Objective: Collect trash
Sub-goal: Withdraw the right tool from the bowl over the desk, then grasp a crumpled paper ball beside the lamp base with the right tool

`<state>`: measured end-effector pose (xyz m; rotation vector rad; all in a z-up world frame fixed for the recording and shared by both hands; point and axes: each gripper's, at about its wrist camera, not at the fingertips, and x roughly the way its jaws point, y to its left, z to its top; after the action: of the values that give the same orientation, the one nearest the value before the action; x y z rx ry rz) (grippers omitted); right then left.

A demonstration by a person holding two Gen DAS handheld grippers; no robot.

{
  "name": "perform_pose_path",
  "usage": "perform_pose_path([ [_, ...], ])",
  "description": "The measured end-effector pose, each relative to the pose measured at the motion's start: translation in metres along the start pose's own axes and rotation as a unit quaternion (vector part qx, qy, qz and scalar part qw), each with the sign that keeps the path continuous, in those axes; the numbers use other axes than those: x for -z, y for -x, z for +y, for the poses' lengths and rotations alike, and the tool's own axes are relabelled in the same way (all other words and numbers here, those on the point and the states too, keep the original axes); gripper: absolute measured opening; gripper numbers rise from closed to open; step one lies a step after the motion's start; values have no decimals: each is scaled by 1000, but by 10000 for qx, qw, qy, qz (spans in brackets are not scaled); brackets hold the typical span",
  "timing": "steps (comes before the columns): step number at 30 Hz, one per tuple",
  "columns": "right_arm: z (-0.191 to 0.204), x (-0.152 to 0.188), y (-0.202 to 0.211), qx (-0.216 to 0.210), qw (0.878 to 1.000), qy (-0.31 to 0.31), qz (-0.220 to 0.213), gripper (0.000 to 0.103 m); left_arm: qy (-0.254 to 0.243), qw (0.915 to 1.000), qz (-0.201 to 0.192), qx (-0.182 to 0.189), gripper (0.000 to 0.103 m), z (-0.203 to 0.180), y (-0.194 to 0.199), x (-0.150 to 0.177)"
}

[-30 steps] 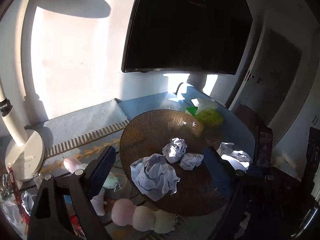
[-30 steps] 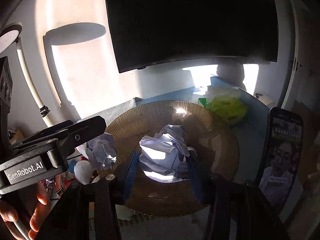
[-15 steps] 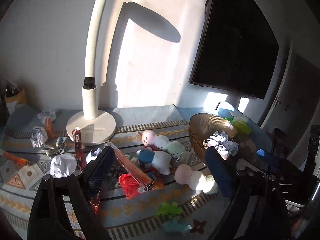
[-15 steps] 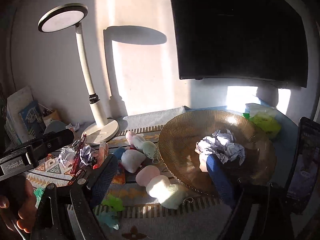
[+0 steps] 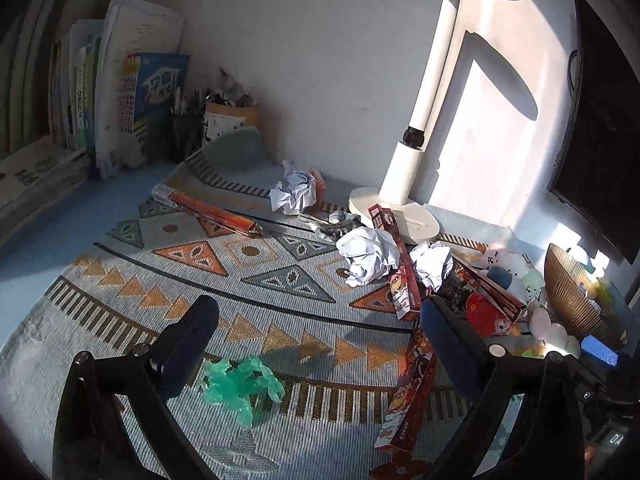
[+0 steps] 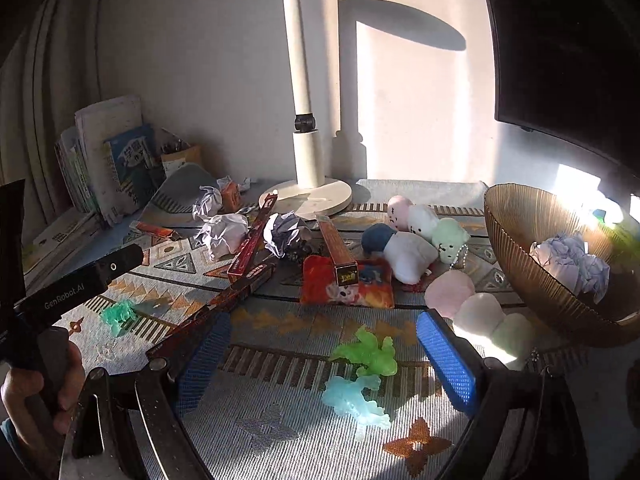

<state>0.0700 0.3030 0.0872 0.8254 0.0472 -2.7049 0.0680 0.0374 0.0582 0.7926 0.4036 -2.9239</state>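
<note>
Several crumpled paper balls lie on the patterned mat: a large one (image 5: 368, 256), one beside it (image 5: 432, 260) and one farther back (image 5: 292, 192). The right wrist view shows the same balls (image 6: 224, 232) (image 6: 286, 232) near the lamp base. A ribbed brown bowl (image 6: 516, 216) at the right holds crumpled paper (image 6: 568, 260); its rim (image 5: 564, 284) also shows in the left wrist view. My left gripper (image 5: 316, 320) is open and empty, short of the large ball. My right gripper (image 6: 326, 344) is open and empty over the mat, left of the bowl.
Red snack boxes (image 5: 404, 280) and a red wrapper (image 6: 344, 284) lie among the balls. Plush toys (image 6: 412, 240), jelly figures (image 6: 368, 352) (image 5: 240, 384), a white desk lamp (image 6: 308, 192) and books (image 5: 120, 92) surround them. A hand (image 6: 40, 392) holds the left tool.
Both grippers have swung left, away from the bowl and over the littered mat. The right gripper, earlier closed around a paper ball in the bowl, now stands open and empty.
</note>
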Motion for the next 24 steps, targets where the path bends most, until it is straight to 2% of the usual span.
perform_pose_path([
  [2,-3,0,0,-65,10000,-61,-37,95,79,9999,-117,42,101,3,3,-1],
  [4,-7,0,-2,-97,9999,-136,33,102,145,9999,56,7,102,5,-3,1],
  [6,-11,-1,-4,-97,9996,-254,89,102,151,9997,127,118,102,6,-5,1],
  [12,-27,-2,-6,-144,9978,-633,164,102,-27,9999,113,121,102,-1,-4,3],
  [17,-25,-3,-12,-158,9977,-588,310,102,-27,9993,313,187,102,-1,-10,4],
  [19,-23,-3,-12,-122,9980,-535,314,102,-64,9984,528,201,102,-3,-15,2],
  [21,-22,-3,-12,-99,9981,-500,352,102,-136,9956,904,204,102,-8,-20,-7],
  [23,-21,-5,-17,-140,9973,-503,523,101,-206,9915,1208,438,102,-12,-23,-25],
  [24,-19,-9,-22,-210,9964,-462,685,94,-242,9893,1282,657,102,-14,-24,-36],
])
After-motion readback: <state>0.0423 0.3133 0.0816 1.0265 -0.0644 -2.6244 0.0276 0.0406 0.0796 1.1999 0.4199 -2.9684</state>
